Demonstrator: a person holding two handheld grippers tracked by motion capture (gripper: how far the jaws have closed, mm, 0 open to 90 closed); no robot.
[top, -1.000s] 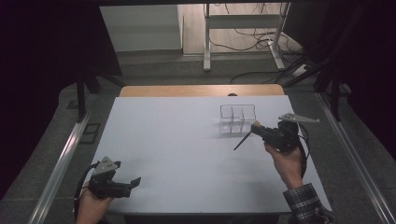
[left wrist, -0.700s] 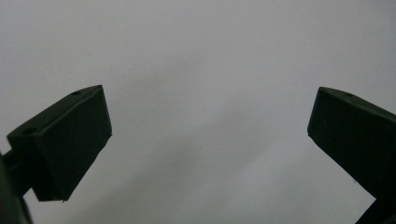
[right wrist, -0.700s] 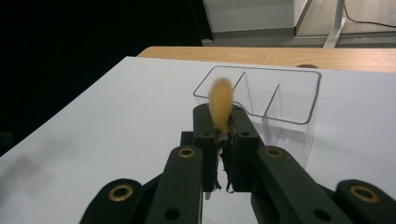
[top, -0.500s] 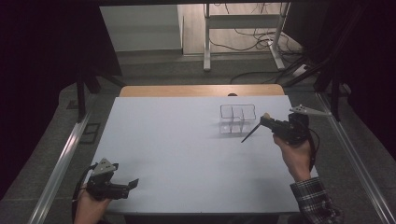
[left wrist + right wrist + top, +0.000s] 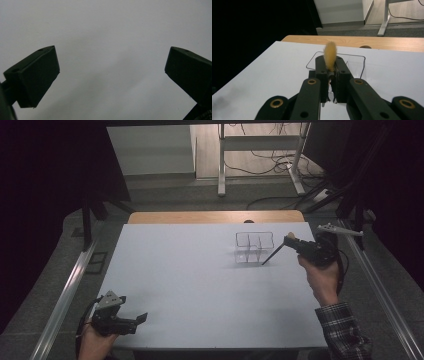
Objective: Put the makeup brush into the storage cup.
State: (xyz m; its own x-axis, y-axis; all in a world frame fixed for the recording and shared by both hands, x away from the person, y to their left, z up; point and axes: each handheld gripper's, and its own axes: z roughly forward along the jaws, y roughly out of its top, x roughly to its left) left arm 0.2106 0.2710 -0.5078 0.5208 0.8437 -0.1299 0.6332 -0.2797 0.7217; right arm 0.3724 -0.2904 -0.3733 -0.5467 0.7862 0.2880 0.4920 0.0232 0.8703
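My right hand-held gripper (image 5: pixel 290 240) is raised over the right side of the white tabletop (image 5: pixel 200 280), with my right hand (image 5: pixel 320 275) wrapped round its body from below and the checked sleeve (image 5: pixel 345 335) coming in from the bottom edge. Its jaws point left toward the clear organiser (image 5: pixel 255 247) and are fully closed on a brush (image 5: pixel 329 56). In the right gripper view I see the tan bristle tuft sticking up past the fingertips and the metal collar pinched between the 2 pads. In the high view the thin dark handle slants down and to the left from the jaws, and its lower tip sits at the organiser's front right corner; I cannot tell whether the tip touches the tabletop.

My left hand-held gripper (image 5: pixel 140 318) rests low at the near left corner of the tabletop, held in my left hand (image 5: pixel 95 345), jaws pointing right. The left gripper view shows its 2 black jaws spread wide over bare white surface, gripping nothing.

The organiser is a transparent box with rounded corners, split by clear dividers into several compartments. I cannot make out anything inside them
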